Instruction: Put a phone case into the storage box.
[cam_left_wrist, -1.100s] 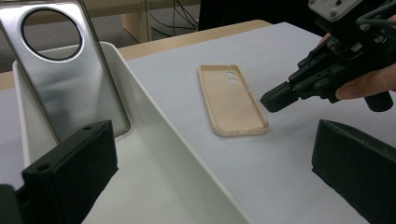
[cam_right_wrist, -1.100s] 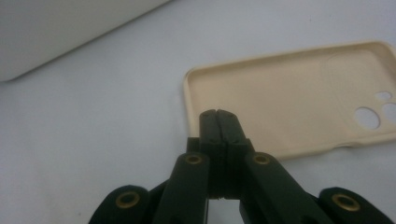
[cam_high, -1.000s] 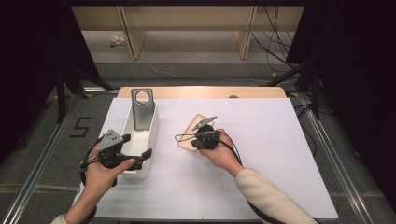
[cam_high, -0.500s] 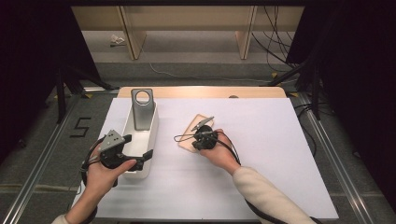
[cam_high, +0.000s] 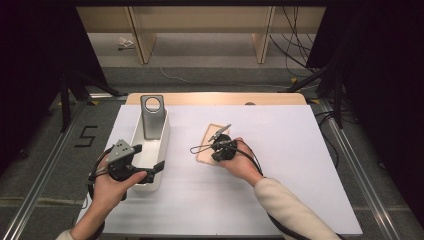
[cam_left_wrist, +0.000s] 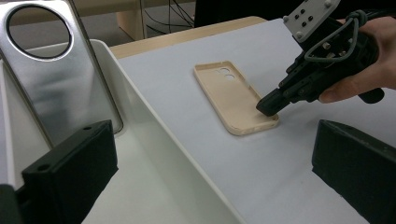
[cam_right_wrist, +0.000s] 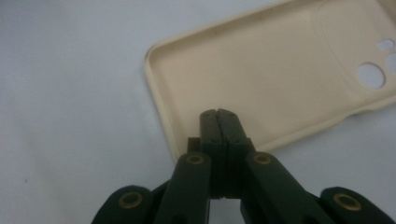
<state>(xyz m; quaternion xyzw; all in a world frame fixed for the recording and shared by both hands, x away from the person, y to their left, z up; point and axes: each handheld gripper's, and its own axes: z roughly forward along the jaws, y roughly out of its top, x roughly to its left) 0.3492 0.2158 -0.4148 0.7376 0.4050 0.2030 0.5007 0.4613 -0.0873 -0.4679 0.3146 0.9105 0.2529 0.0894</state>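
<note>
We see right tongs (cam_right_wrist: 218, 113) jaws pressed together, tips on beige phone case (cam_right_wrist: 261, 88), mid-desk (cam_high: 300, 150). Left tongs (cam_left_wrist: 210, 168) wide open, empty, over white tray (cam_high: 159, 150) near left edge.

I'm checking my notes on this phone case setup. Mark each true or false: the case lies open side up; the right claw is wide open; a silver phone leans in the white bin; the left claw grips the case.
1. The phone case lies open side up on the table: true.
2. The right claw is wide open: false, it is shut, tips at the case's lower end.
3. A silver phone leans in the white bin: true.
4. The left claw grips the case: false, it is open, at the bin.
</note>
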